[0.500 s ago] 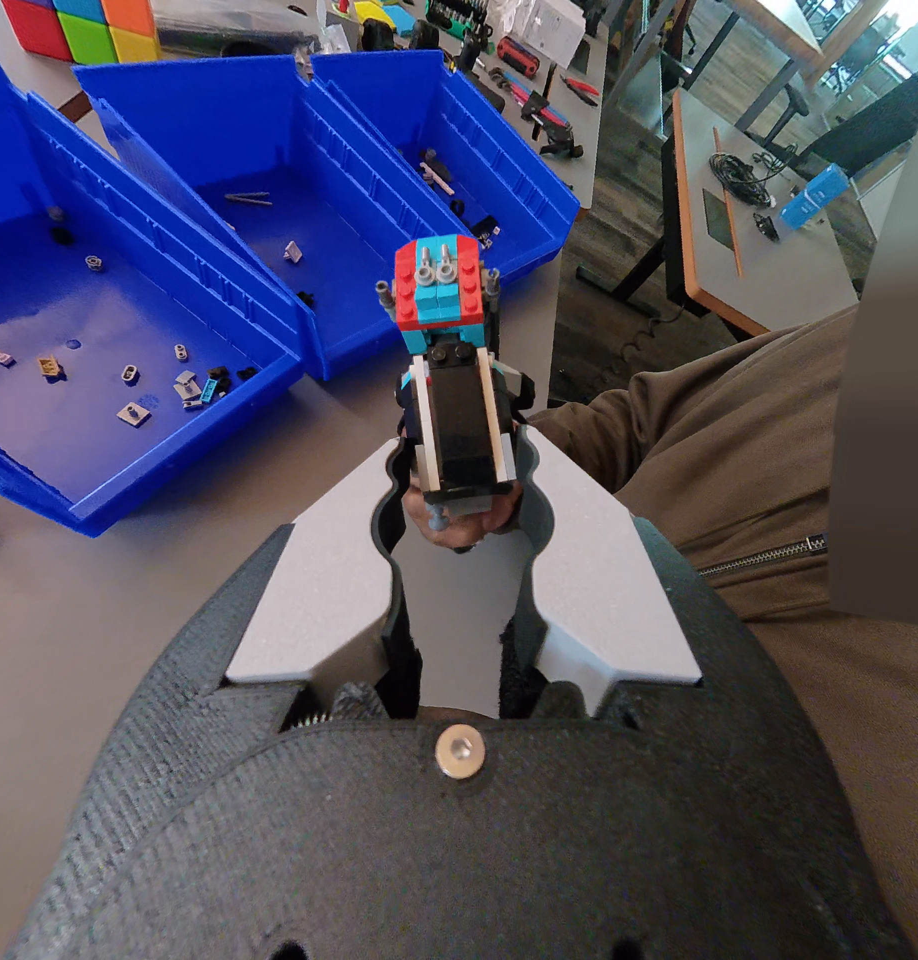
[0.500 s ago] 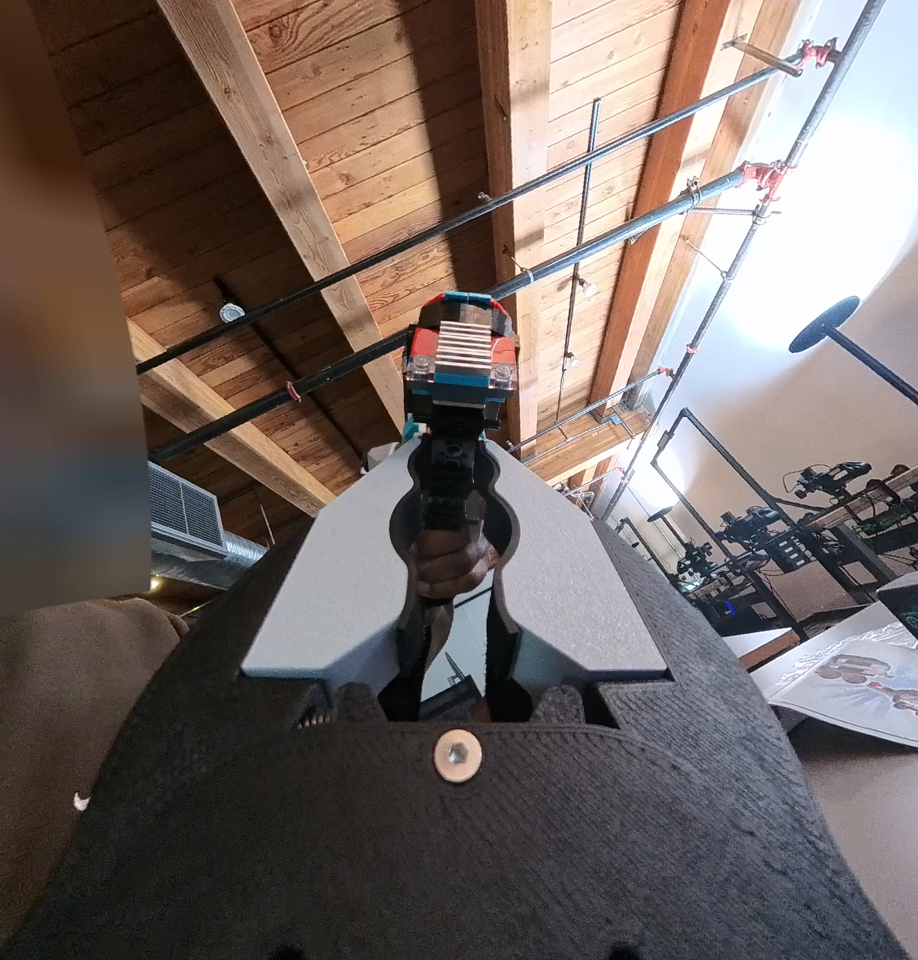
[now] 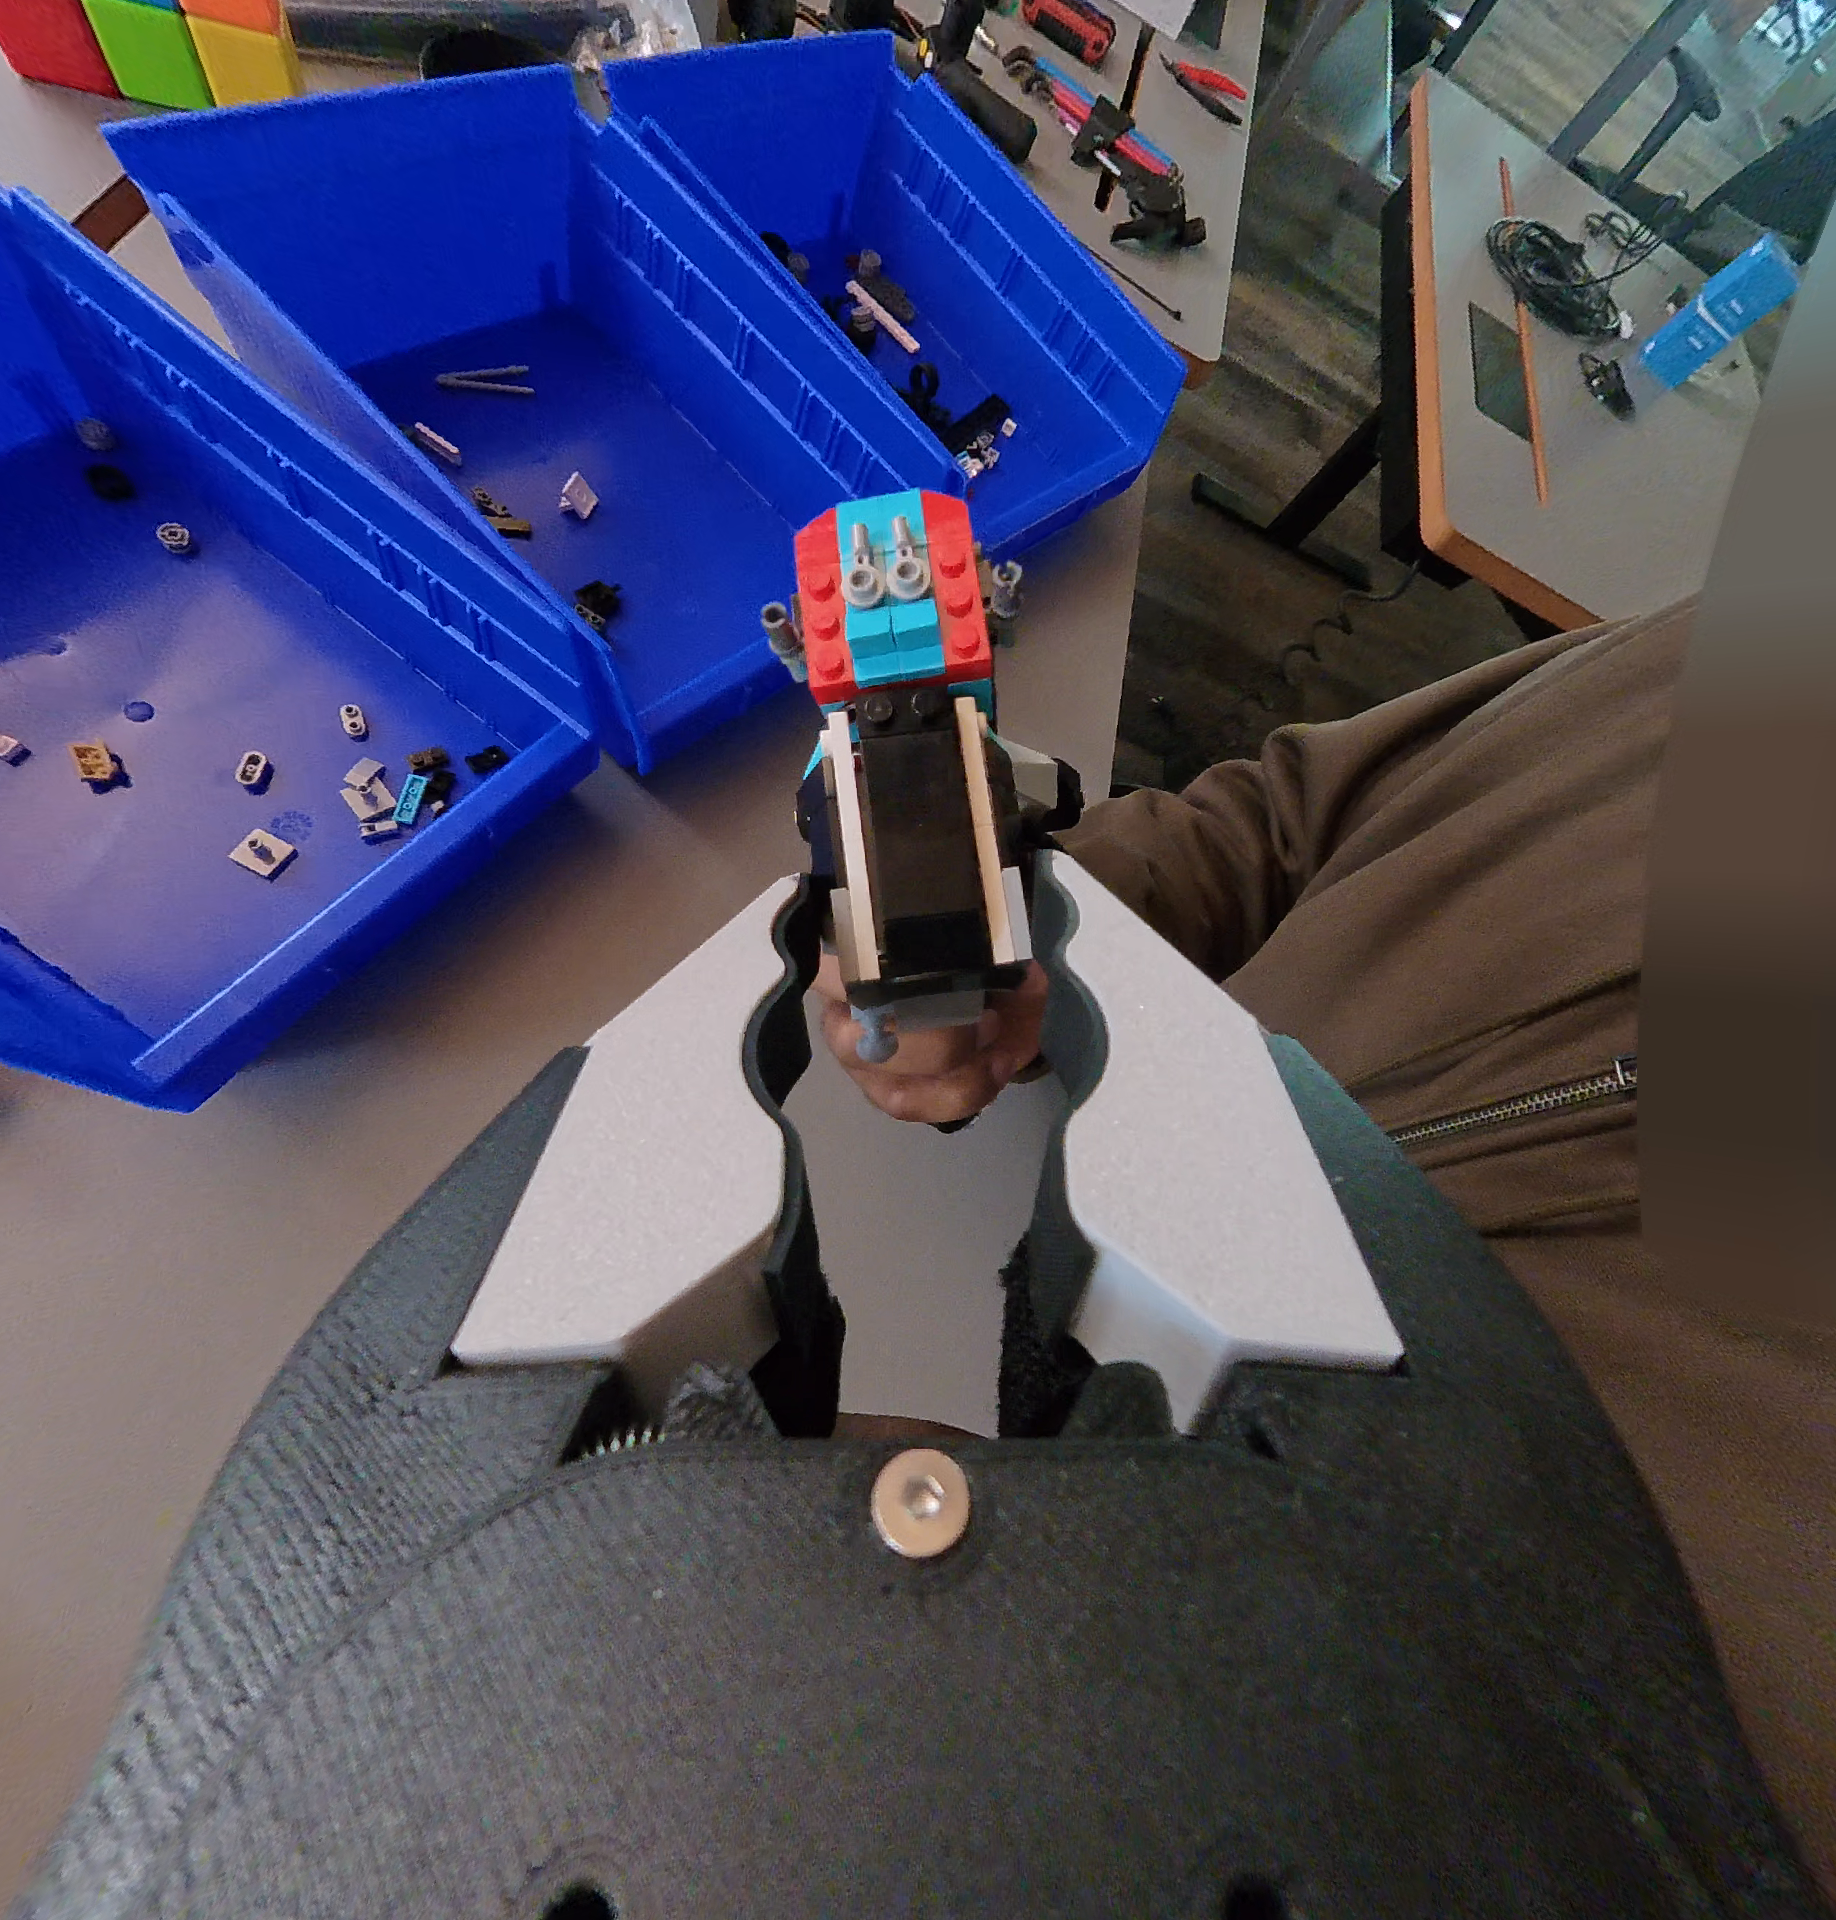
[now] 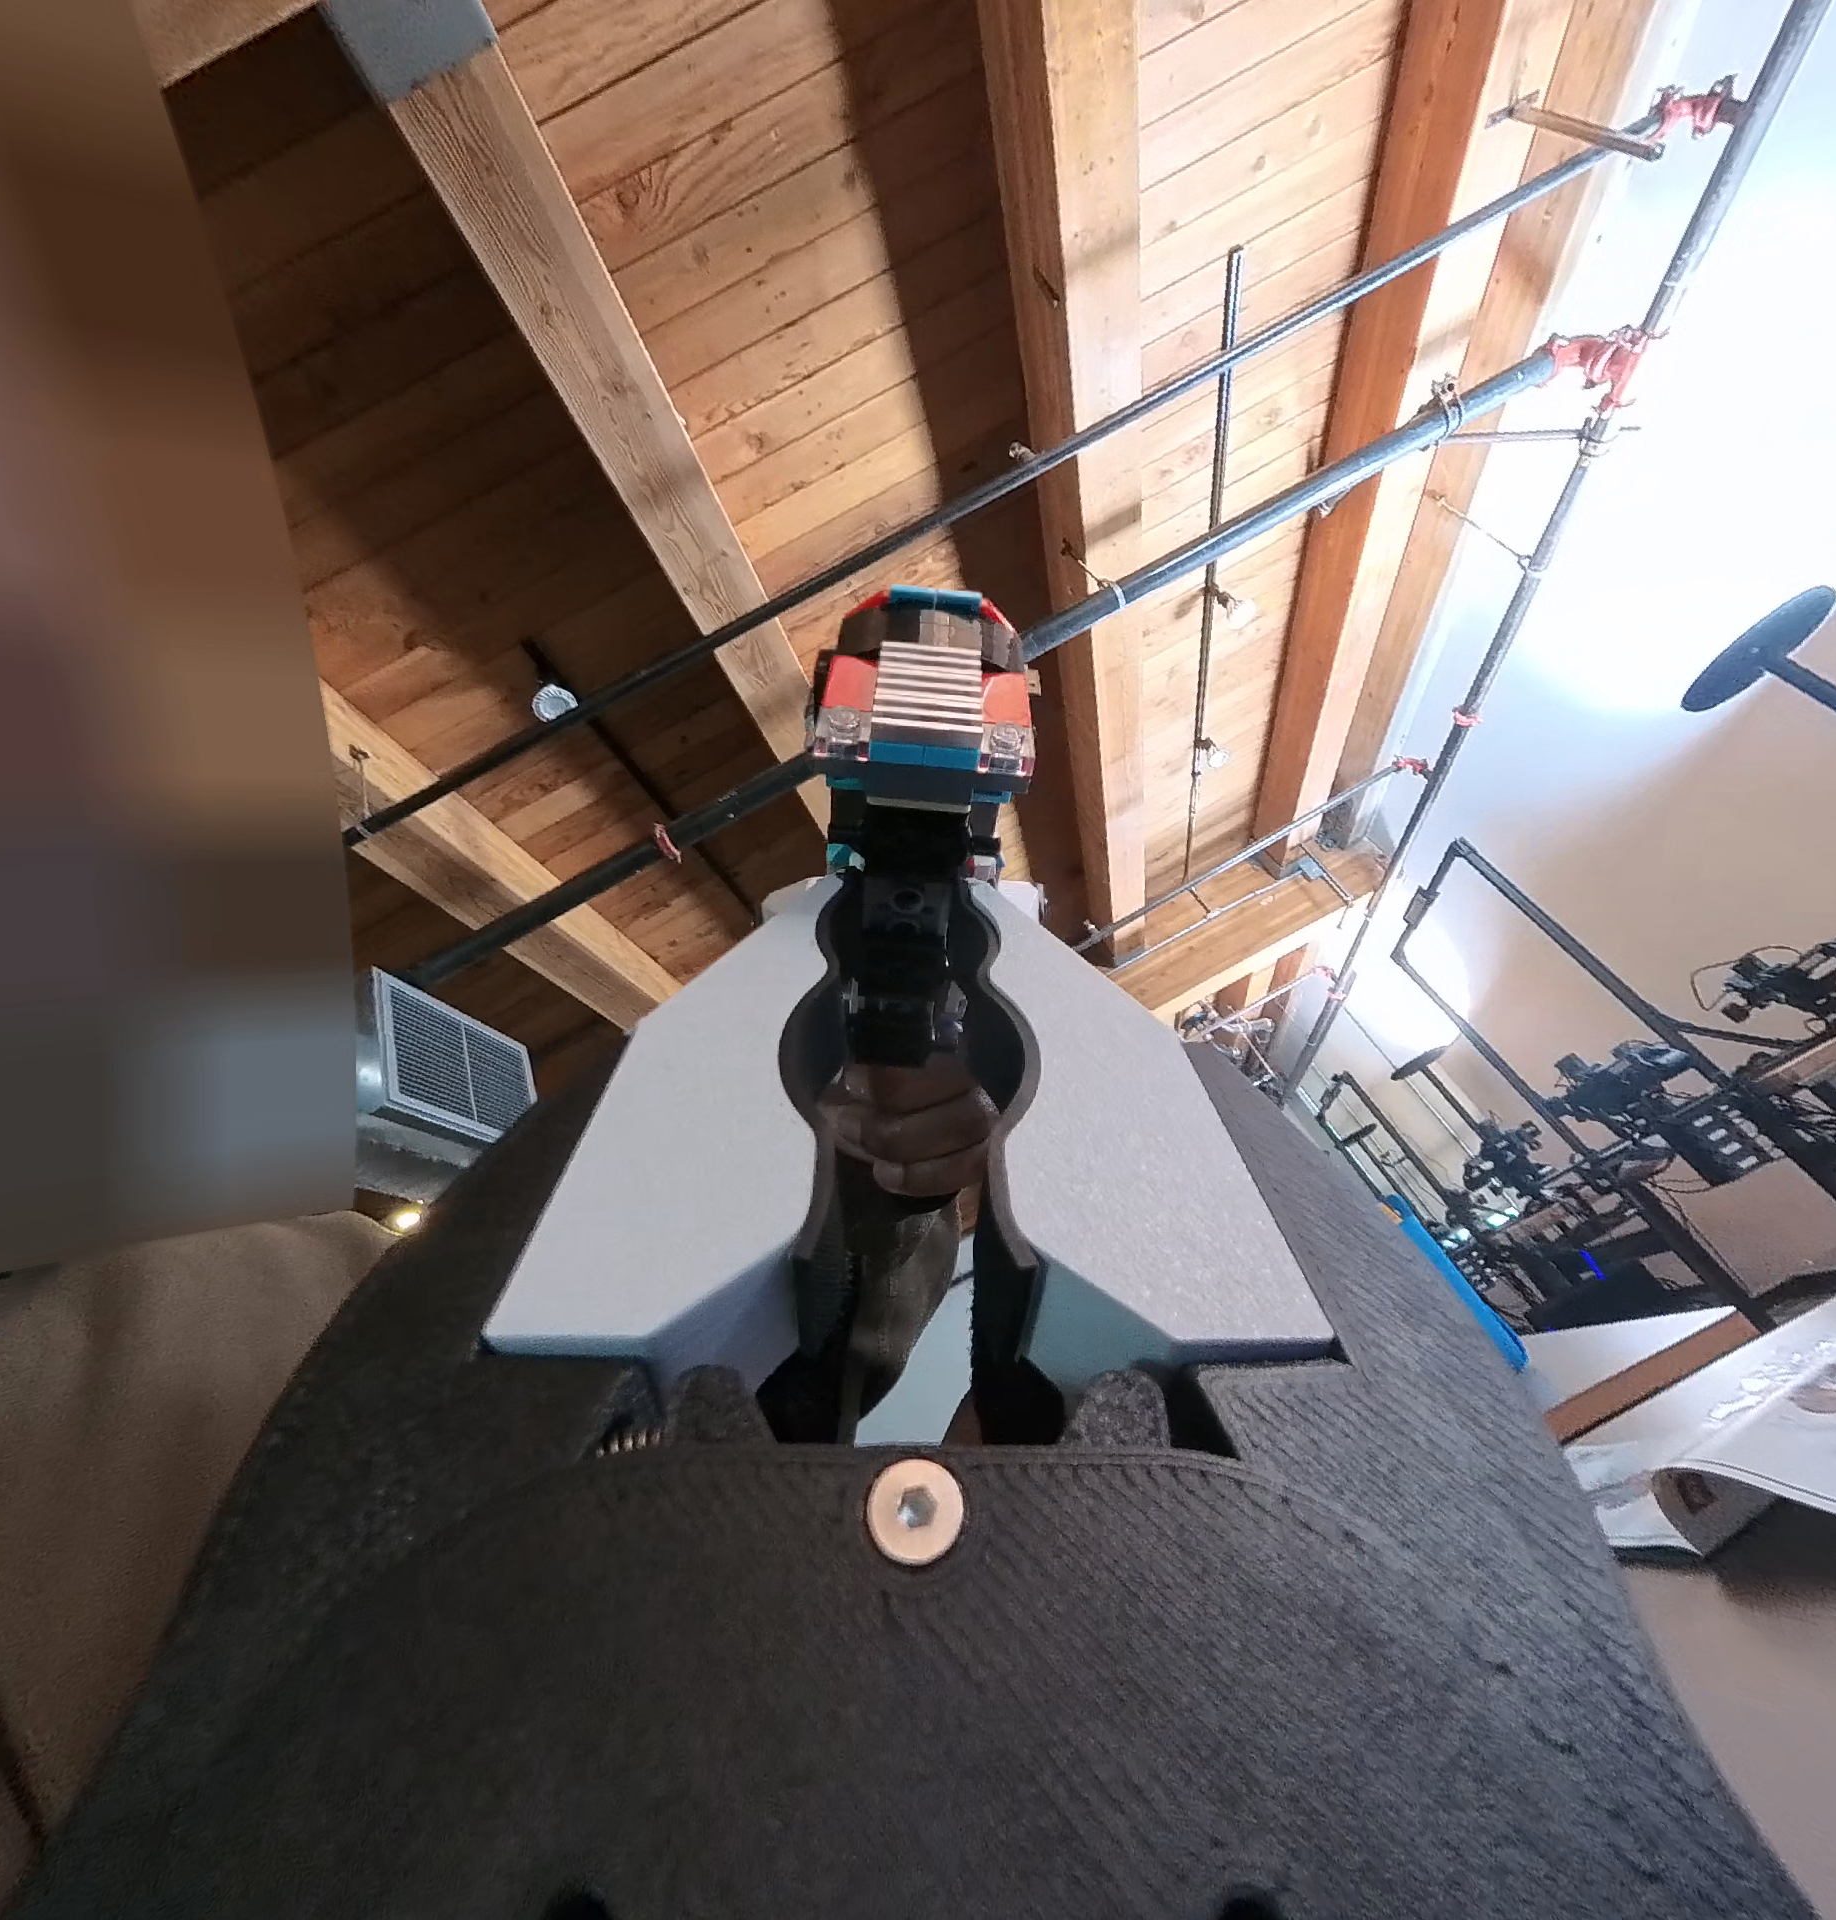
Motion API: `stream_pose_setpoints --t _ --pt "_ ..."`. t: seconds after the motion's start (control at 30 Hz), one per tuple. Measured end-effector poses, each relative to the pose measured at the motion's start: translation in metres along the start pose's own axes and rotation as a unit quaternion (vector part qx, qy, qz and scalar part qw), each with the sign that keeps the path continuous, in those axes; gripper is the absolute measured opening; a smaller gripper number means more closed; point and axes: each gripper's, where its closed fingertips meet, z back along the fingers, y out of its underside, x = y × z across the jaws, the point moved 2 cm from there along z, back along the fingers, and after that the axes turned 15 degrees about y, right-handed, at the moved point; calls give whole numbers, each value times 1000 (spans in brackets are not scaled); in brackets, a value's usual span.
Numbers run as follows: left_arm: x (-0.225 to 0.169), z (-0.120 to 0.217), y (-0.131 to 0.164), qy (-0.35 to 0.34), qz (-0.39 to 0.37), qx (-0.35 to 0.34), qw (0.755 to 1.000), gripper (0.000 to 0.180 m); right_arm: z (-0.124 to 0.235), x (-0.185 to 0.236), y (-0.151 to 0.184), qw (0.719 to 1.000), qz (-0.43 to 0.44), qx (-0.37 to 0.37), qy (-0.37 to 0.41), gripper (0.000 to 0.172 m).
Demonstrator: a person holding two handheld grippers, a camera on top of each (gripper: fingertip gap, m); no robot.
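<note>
A toy-brick car (image 3: 919, 748), with a red and teal studded front, black body and white side strips, is clamped at the tips of both grippers. The left gripper (image 3: 924, 935) squeezes its black rear end; the right gripper (image 4: 909, 935), aimed up at a wooden plank ceiling (image 4: 789, 312), pinches its black underside. Over the grey table (image 3: 270, 1247), at ten o'clock from the car, stand three open blue plastic bins (image 3: 685, 260) holding scattered small grey, black and teal brick pieces (image 3: 374, 790).
</note>
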Motion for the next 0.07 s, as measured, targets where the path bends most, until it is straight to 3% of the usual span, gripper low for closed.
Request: stream_pose_setpoints --t 0.07 --pt "-1 -1 -1 -6 -1 5 1000 42 1 1 -1 1000 -4 -3 -2 16"
